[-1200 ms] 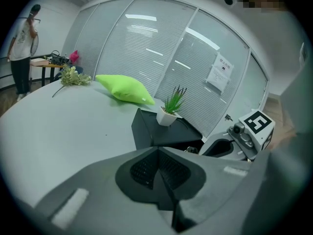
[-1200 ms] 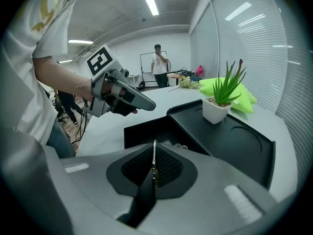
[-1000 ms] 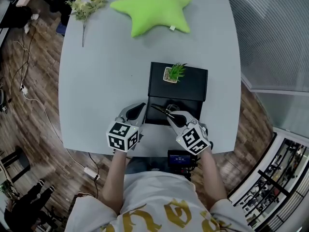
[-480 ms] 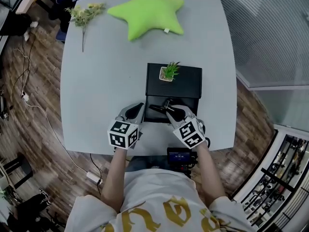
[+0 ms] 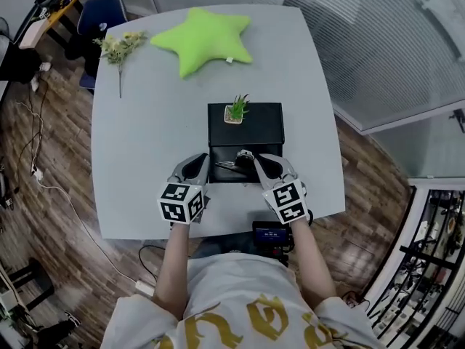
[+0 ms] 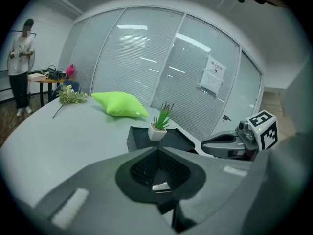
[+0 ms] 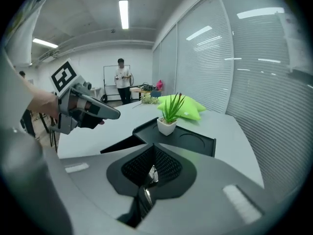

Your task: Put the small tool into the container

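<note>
A black box-shaped container [image 5: 270, 138] stands on the grey table [image 5: 145, 151]. A small potted plant [image 5: 235, 110] sits on its far lid, and its near compartment is open. My right gripper [image 5: 256, 163] is shut on a small dark tool with a metal head [image 5: 231, 163], and holds it over that near compartment. In the right gripper view the tool [image 7: 148, 179] shows as a thin sliver between the closed jaws of the right gripper [image 7: 154, 150]. My left gripper [image 5: 197, 167] hangs shut just left of the container's near corner, and the left gripper [image 6: 158, 152] holds nothing that I can make out.
A green star cushion [image 5: 205, 38] and a sprig of flowers [image 5: 119, 47] lie at the table's far side. A dark device [image 5: 270, 234] sits at the near edge. A person [image 7: 121, 80] stands far off in the room.
The head camera has shifted, so the whole table sits higher and smaller in view. My right gripper has edged the tool slightly further over the near compartment. The left gripper has kept its place.
</note>
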Action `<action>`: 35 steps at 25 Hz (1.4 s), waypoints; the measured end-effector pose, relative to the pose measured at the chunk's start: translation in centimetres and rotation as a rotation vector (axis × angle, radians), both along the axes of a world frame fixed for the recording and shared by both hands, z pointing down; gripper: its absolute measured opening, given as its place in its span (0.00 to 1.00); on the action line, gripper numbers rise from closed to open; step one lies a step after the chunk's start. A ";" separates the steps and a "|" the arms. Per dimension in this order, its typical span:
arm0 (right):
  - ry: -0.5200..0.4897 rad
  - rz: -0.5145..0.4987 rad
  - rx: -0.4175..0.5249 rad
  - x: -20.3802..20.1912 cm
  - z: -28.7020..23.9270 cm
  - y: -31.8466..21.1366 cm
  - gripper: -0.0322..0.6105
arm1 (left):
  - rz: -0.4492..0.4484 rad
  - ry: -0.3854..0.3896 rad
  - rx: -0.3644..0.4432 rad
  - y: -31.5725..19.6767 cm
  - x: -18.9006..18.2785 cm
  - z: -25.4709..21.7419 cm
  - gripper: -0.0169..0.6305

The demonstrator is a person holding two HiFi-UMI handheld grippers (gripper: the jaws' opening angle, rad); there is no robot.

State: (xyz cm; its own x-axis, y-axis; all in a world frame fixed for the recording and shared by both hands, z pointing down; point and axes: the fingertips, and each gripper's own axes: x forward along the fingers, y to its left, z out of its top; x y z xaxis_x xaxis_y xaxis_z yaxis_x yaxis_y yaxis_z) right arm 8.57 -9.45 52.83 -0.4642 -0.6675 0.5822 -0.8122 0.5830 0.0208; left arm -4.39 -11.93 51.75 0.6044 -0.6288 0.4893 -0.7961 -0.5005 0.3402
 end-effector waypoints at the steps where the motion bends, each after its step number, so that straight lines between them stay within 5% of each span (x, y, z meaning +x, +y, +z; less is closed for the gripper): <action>1: -0.039 0.018 0.010 0.2 -0.8 0.2 0.09 | 0.001 0.002 0.012 0.1 0.2 -0.6 0.03; 6: -0.211 0.141 0.093 2.1 -5.1 1.6 0.09 | 0.007 0.049 0.069 0.9 1.2 -4.3 0.03; 10: -0.257 0.263 0.205 4.2 -8.4 2.7 0.09 | -0.040 0.150 0.146 1.2 0.9 -8.3 0.03; 19: -0.217 0.395 0.388 6.3 -14.5 6.6 0.09 | 0.005 0.014 0.362 4.3 1.4 -13.9 0.03; 25: -0.219 0.397 0.409 5.3 -15.5 8.4 0.09 | 0.003 0.043 0.304 6.0 1.1 -13.4 0.03; 35: -0.220 0.399 0.396 4.8 -15.3 9.0 0.09 | 0.040 0.051 0.330 7.0 1.3 -14.2 0.03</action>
State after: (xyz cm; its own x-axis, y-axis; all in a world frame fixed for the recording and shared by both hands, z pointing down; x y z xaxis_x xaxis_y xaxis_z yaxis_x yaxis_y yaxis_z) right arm 13.35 -0.50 37.58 -0.2150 -0.9612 0.1728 -0.9764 0.2149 -0.0194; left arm -3.12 -4.97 37.58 0.6504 -0.7234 0.2315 -0.7596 -0.6210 0.1936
